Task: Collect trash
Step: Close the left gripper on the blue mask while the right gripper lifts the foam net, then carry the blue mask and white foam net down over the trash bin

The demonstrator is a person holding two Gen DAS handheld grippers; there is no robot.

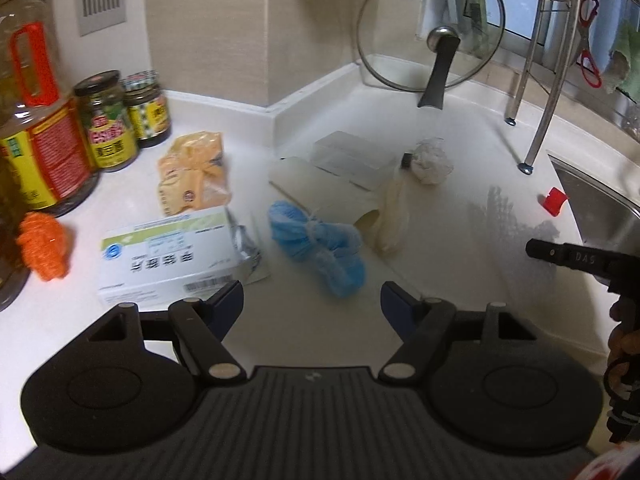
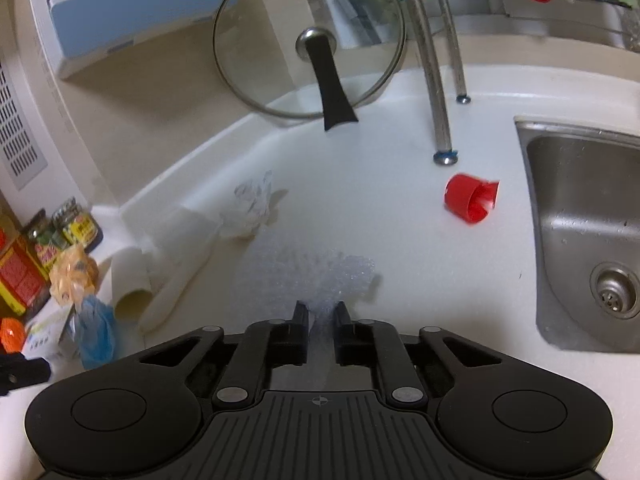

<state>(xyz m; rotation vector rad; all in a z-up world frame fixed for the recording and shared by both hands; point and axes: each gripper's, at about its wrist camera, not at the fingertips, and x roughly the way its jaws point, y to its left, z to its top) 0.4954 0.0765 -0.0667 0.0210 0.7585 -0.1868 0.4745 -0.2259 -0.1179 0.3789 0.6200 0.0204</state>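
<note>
Trash lies scattered on a white kitchen counter (image 1: 460, 264). In the left wrist view my left gripper (image 1: 313, 294) is open and hovers just short of a blue crumpled wad (image 1: 316, 240), with a white medicine box (image 1: 172, 252) by its left finger. A yellow wrapper (image 1: 196, 172), a clear plastic box (image 1: 352, 158), a cream glove (image 1: 390, 216) and a white paper ball (image 1: 432, 160) lie beyond. In the right wrist view my right gripper (image 2: 322, 314) is shut on the near edge of a clear bubble wrap sheet (image 2: 312, 276). A red cap (image 2: 472, 198) lies further right.
A steel sink (image 2: 560, 240) is sunk into the counter at the right. A glass pot lid (image 2: 308, 40) leans on the back wall beside dish rack legs (image 2: 438, 100). An oil bottle (image 1: 36, 120), jars (image 1: 106, 120) and an orange scrubber (image 1: 44, 246) crowd the left edge.
</note>
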